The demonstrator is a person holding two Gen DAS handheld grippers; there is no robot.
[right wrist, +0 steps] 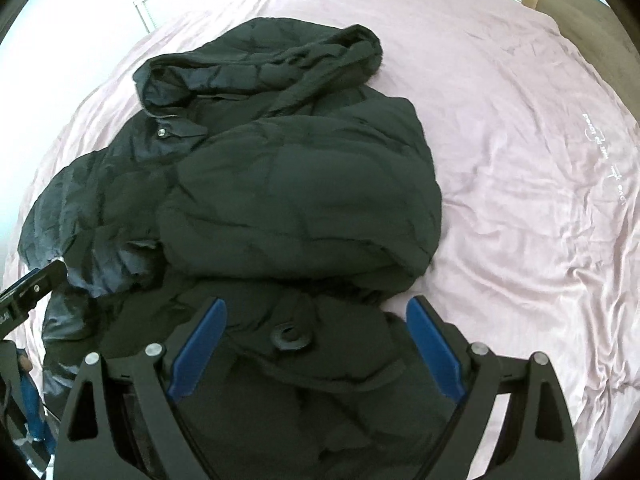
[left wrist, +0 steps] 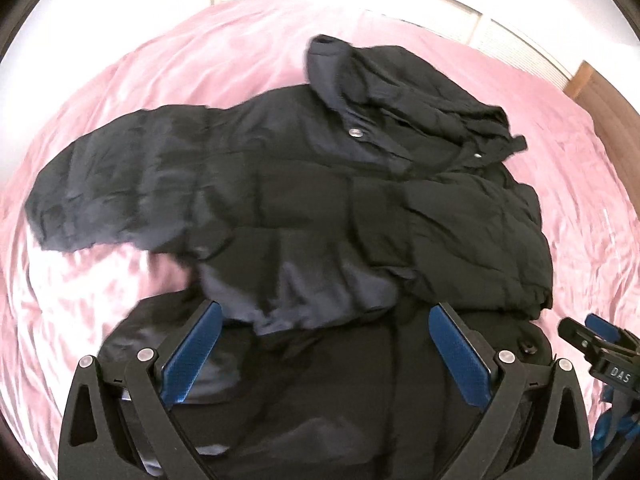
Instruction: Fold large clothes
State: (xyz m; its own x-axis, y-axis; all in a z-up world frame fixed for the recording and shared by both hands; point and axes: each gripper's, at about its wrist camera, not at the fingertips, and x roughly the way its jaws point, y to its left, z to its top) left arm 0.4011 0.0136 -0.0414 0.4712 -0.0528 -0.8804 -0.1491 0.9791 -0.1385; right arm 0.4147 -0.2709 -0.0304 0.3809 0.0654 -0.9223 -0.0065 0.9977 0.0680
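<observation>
Black hooded puffer jacket (left wrist: 304, 200), spread on pink sheet (right wrist: 520, 160): judged bulky, soft, slippery, best pinched at hem; left gripper (left wrist: 326, 332) and right gripper (right wrist: 316, 328) both spread wide, empty.

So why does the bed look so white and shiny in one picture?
Left wrist view: strong light washes out the pink sheet into white glare, and the black jacket looks slightly smeared; right wrist view: softer light, sharper jacket; both bend at the edges from the fisheye lens.

Blown-out backlight, fisheye edge warp, slight blur.
</observation>
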